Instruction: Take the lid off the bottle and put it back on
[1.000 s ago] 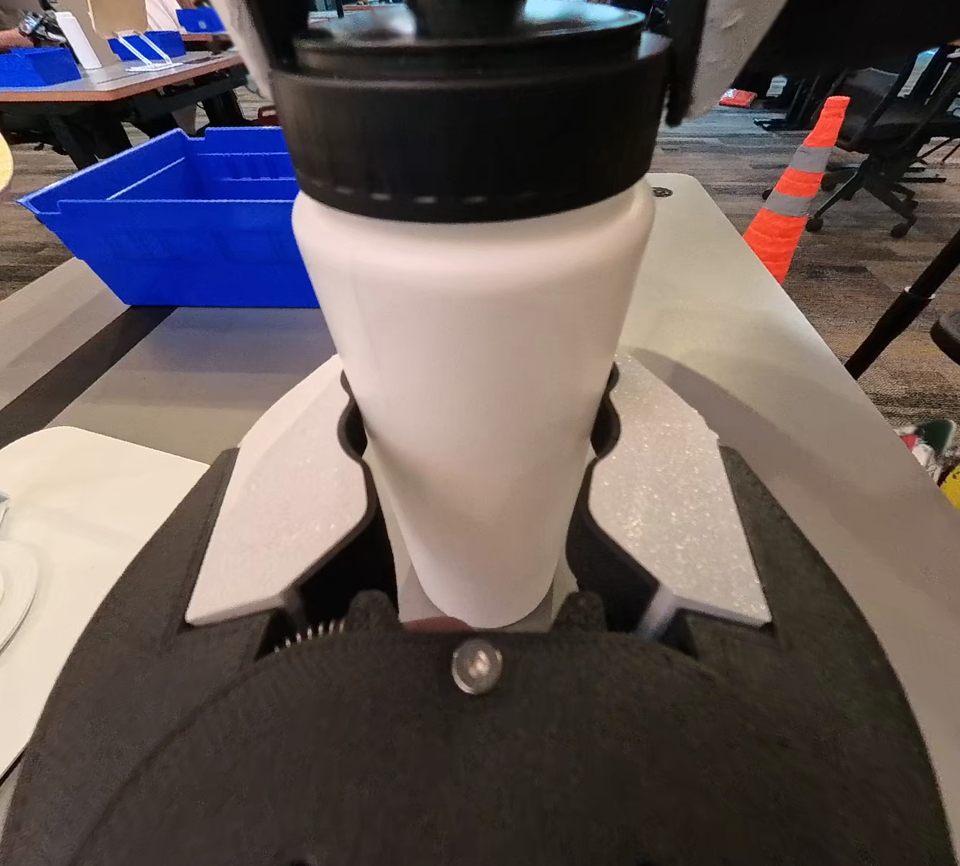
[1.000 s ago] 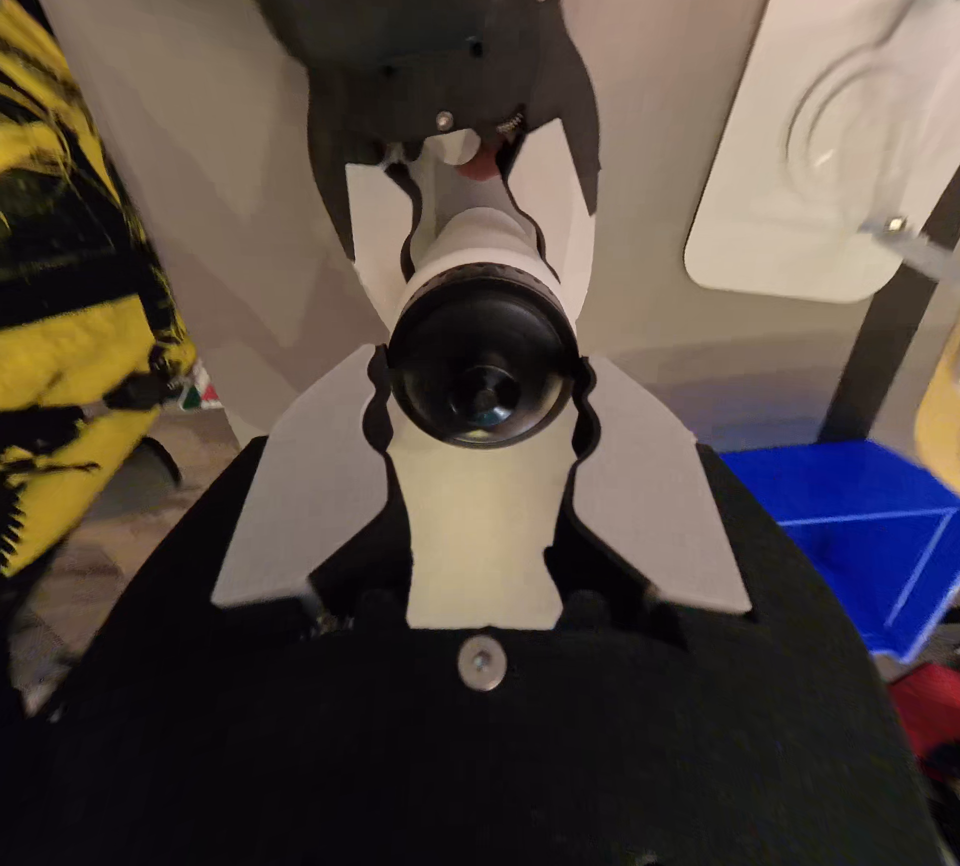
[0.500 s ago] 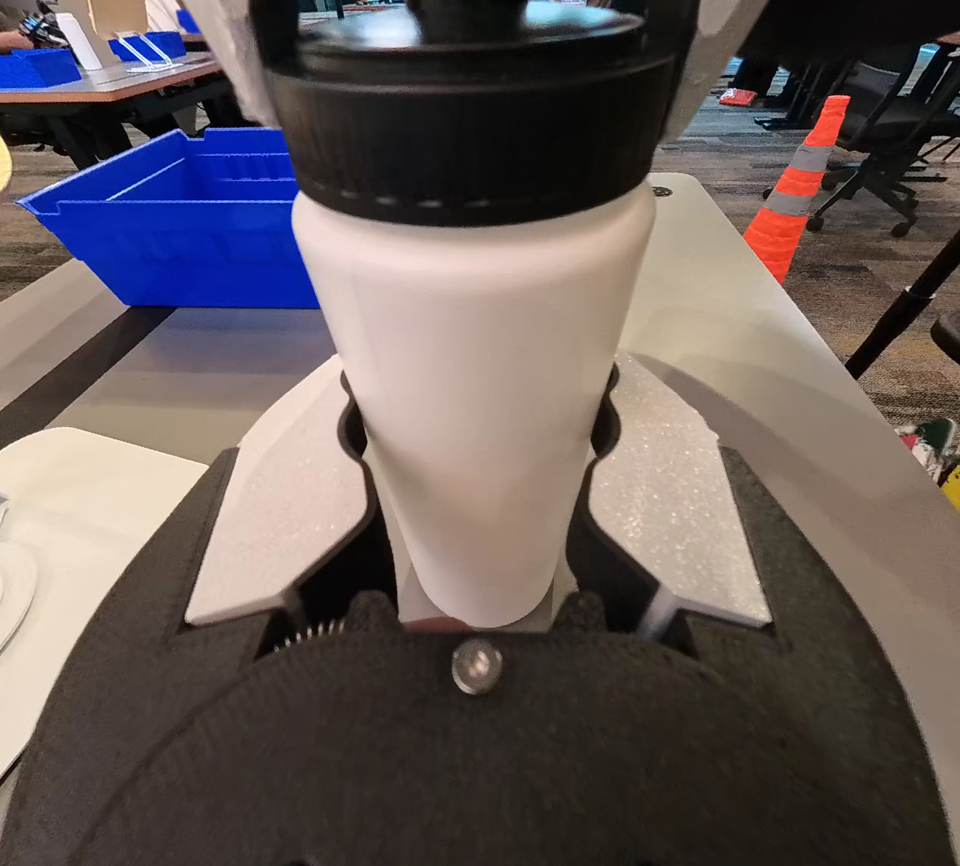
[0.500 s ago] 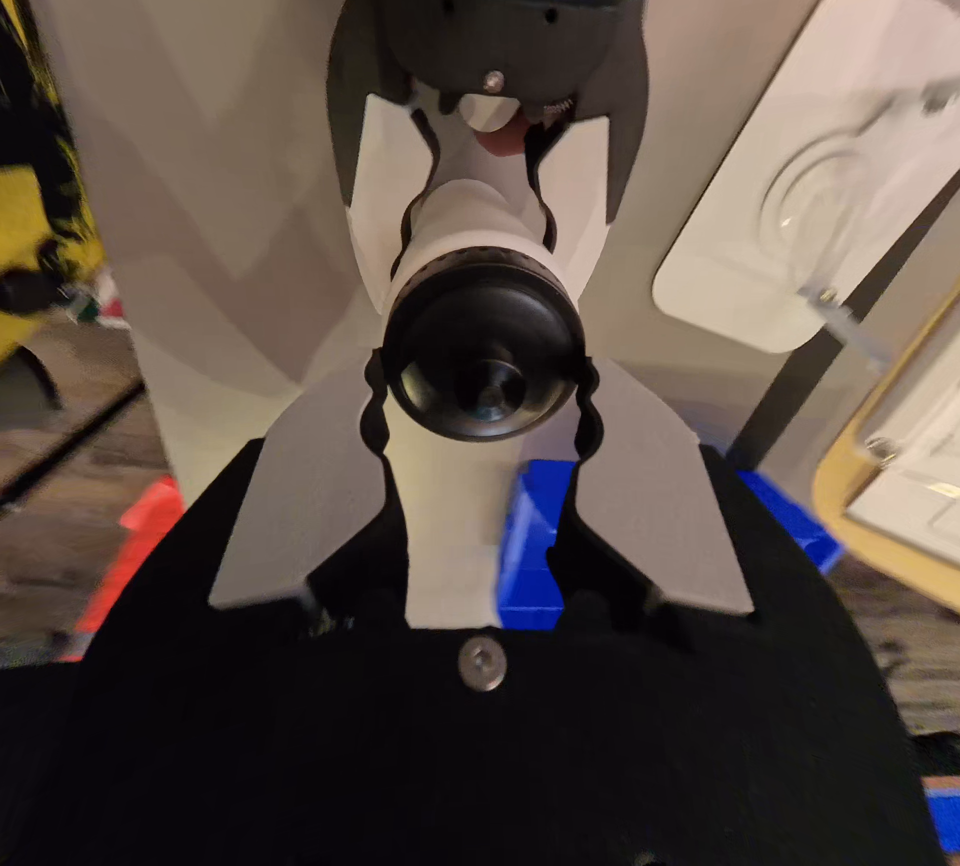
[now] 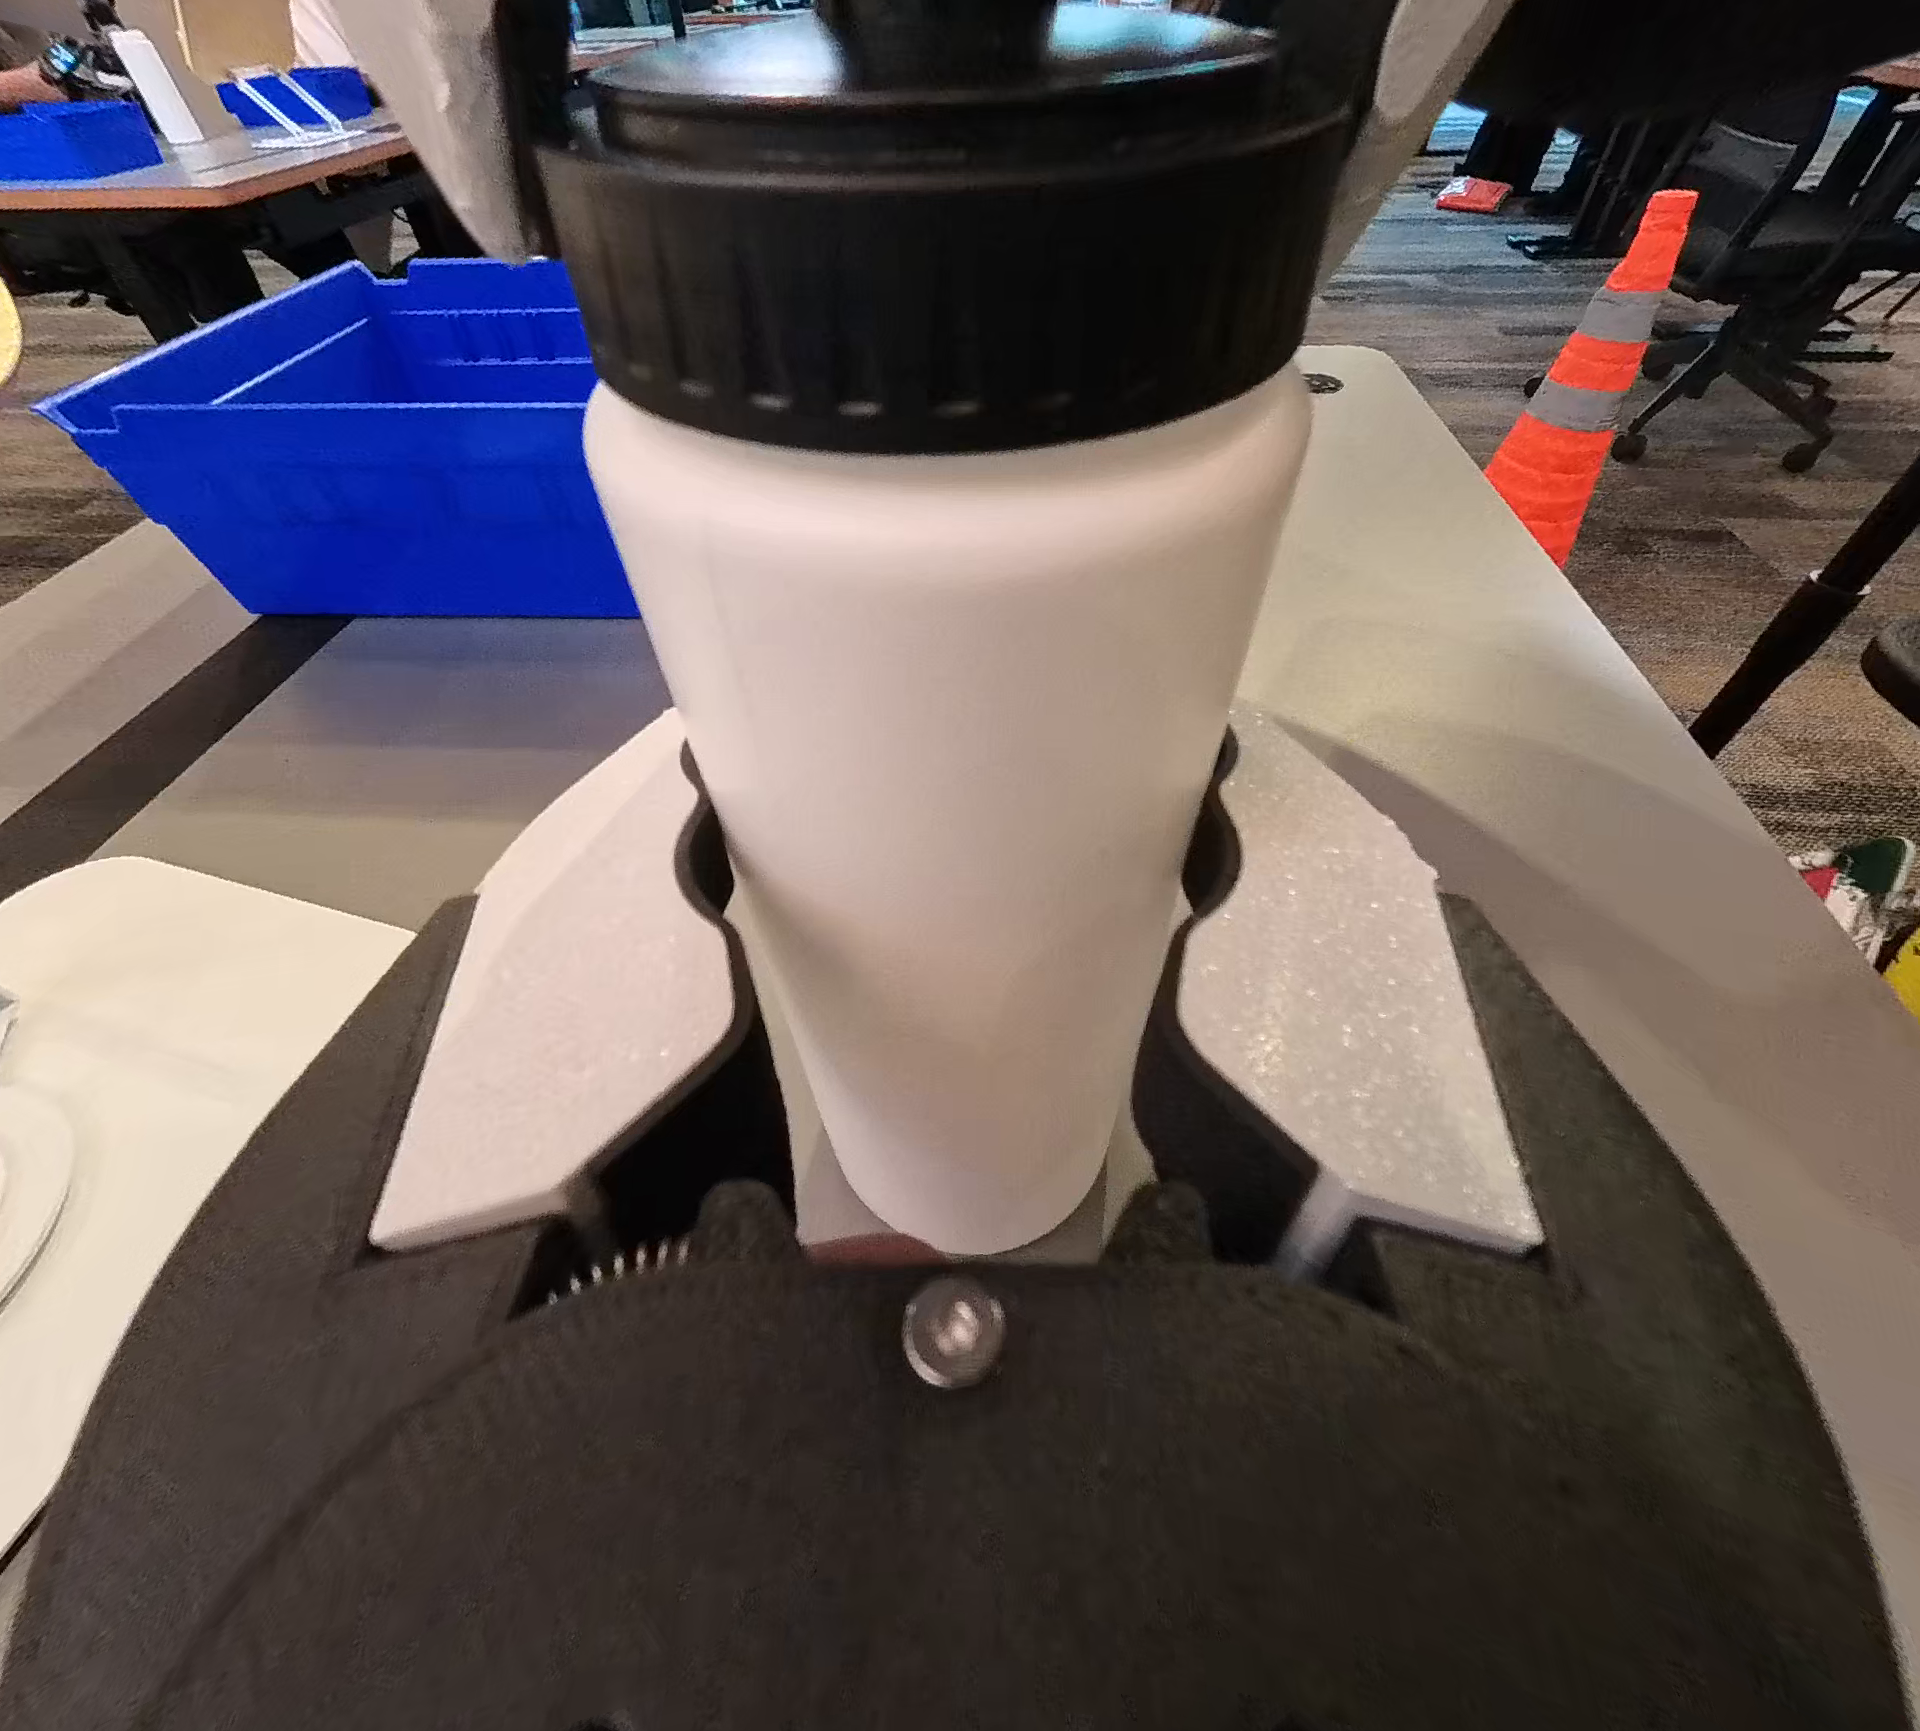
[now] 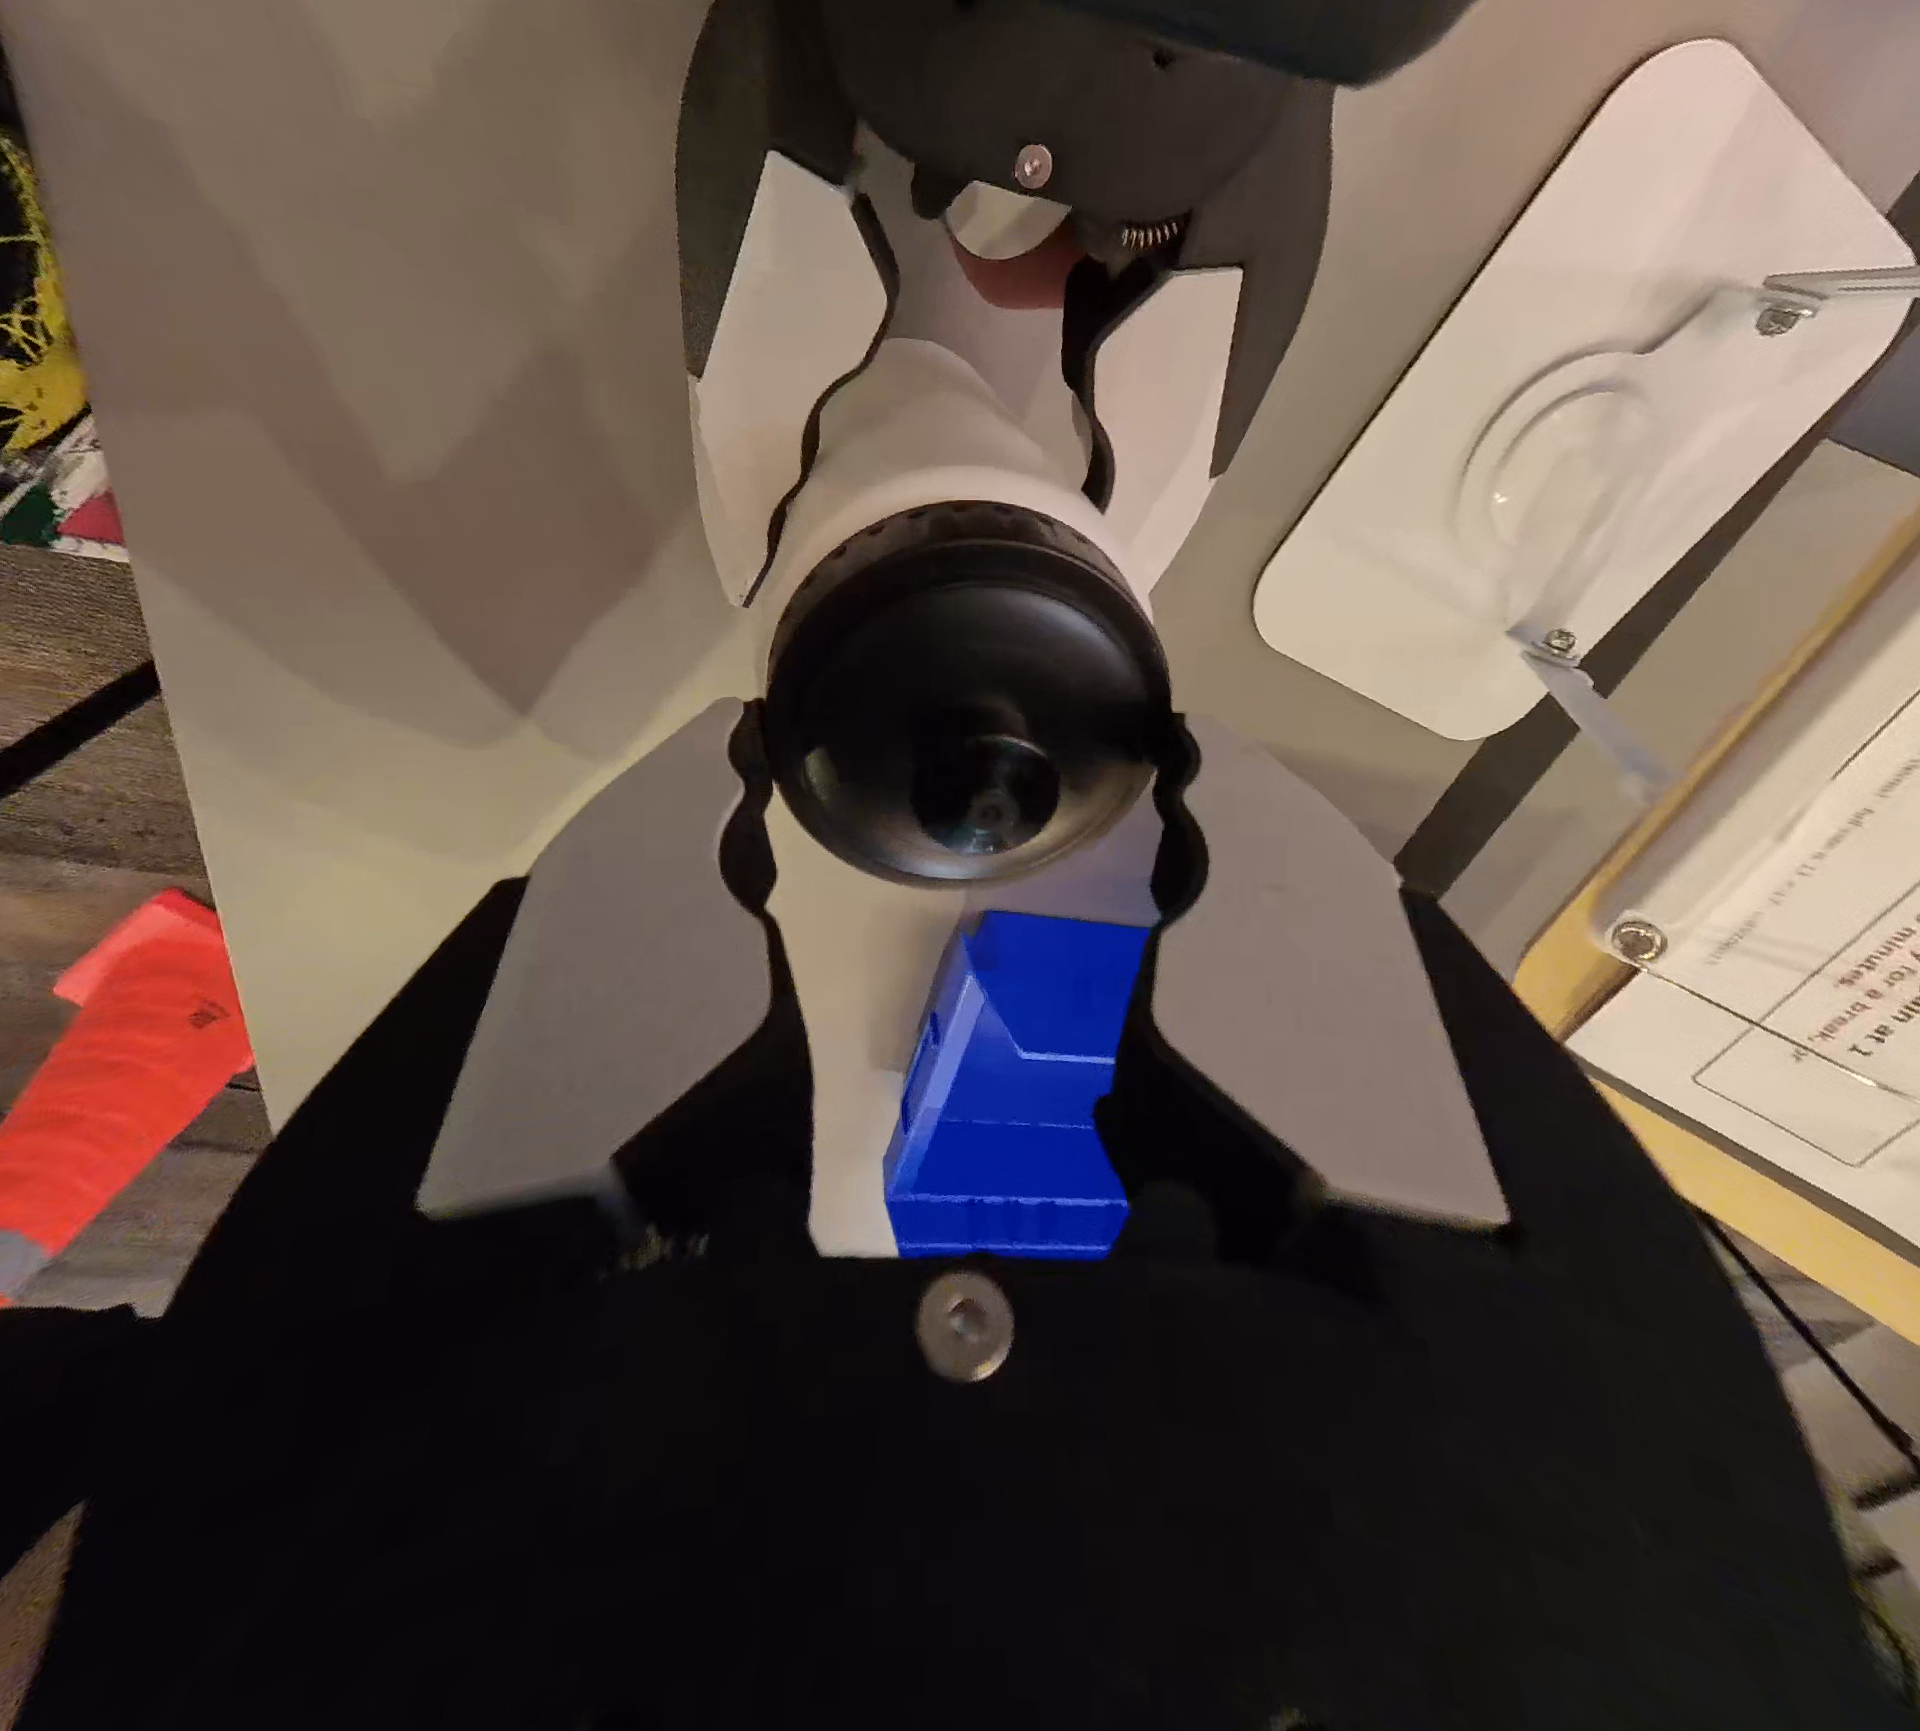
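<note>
My left tool (image 5: 961, 850) is clamped round the lower body of the bottle (image 5: 951, 746), one finger pressed to each side. My right tool (image 6: 961, 777) reaches down from above, its fingers closed on the rim of the lid (image 6: 961, 725), one at each side.

The worktop (image 5: 1455, 642) lies pale and bare to the right of the bottle, out to its right edge, past which an orange cone (image 5: 1590, 393) stands on the carpet. To the left, a blue bin (image 5: 343, 455) sits near the far edge, well apart from my left tool, and a white tray (image 5: 156, 1006) lies close beside that tool.

The bottle stands upright, its long axis vertical, the lid end up toward my right tool. I cannot tell whether its base touches the worktop.

The body is plain matte white, widening from base to a rounded shoulder. The lid is black, wider than the shoulder, ribbed round its side, with a short round spout at its centre. The lid sits on the bottle with no gap showing at the shoulder.
</note>
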Tool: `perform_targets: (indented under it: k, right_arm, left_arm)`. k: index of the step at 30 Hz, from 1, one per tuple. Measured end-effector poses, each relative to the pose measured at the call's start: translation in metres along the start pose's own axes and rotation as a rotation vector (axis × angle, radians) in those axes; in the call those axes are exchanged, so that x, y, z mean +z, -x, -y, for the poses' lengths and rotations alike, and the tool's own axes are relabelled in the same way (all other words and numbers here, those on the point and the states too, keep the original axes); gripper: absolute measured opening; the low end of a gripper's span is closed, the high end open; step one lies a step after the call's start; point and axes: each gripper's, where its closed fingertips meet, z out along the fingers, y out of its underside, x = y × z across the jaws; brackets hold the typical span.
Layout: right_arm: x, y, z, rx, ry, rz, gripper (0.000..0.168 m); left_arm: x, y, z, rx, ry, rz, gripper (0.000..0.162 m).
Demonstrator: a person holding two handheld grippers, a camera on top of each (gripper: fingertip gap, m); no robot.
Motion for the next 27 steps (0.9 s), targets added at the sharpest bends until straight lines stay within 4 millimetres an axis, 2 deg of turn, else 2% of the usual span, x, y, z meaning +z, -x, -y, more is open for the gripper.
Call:
perform_targets:
  k: [4,6,8,11,13,16,18,21,23,25,27]
  right_arm:
    - [0.0005,0.0014,-0.0005,0.267,-0.012,0.032,0.073]
    - [0.0004,0.0027,0.0004,0.324,-0.009,0.023,0.073]
    - [-0.0001,0.0043,0.0004,0.287,0.003,0.019,0.073]
    - [-0.0020,0.0027,0.0005,0.173,-0.001,0.011,0.085]
    - [-0.0027,-0.0021,0.0027,0.083,-0.015,-0.017,0.084]
    - [0.0003,-0.0002,0.0047,0.011,-0.025,0.005,0.072]
    - [0.0003,0.0005,0.0042,0.050,-0.029,0.009,0.072]
    - [0.0007,0.0001,0.0041,0.268,-0.030,0.032,0.073]
    - [0.0005,0.0007,0.0050,0.339,-0.036,0.022,0.073]
    - [0.0002,0.0022,0.0047,0.317,-0.034,0.005,0.073]
    - [0.0003,0.0027,0.0015,0.221,-0.011,-0.003,0.075]
  left_arm:
    - [0.0002,0.0006,0.0000,-0.004,-0.001,-0.003,0.087]
    - [0.0000,-0.0004,-0.0001,0.002,-0.002,-0.004,0.087]
    - [0.0001,-0.0011,0.0000,0.006,-0.001,-0.002,0.087]
    - [0.0002,-0.0006,-0.0001,0.003,-0.001,-0.002,0.087]
    - [0.0003,-0.0004,0.0000,0.002,-0.002,-0.002,0.087]
    - [0.0002,-0.0002,-0.0001,0.001,-0.002,-0.001,0.087]
    - [0.0005,-0.0002,-0.0001,0.002,0.000,0.000,0.087]
    - [0.0005,0.0007,-0.0001,-0.004,-0.001,-0.002,0.087]
    - [0.0003,0.0000,-0.0001,0.000,-0.002,-0.004,0.087]
    - [0.0007,-0.0010,0.0001,0.008,-0.002,-0.002,0.087]
    - [0.0009,-0.0010,0.0001,0.005,-0.001,-0.002,0.087]
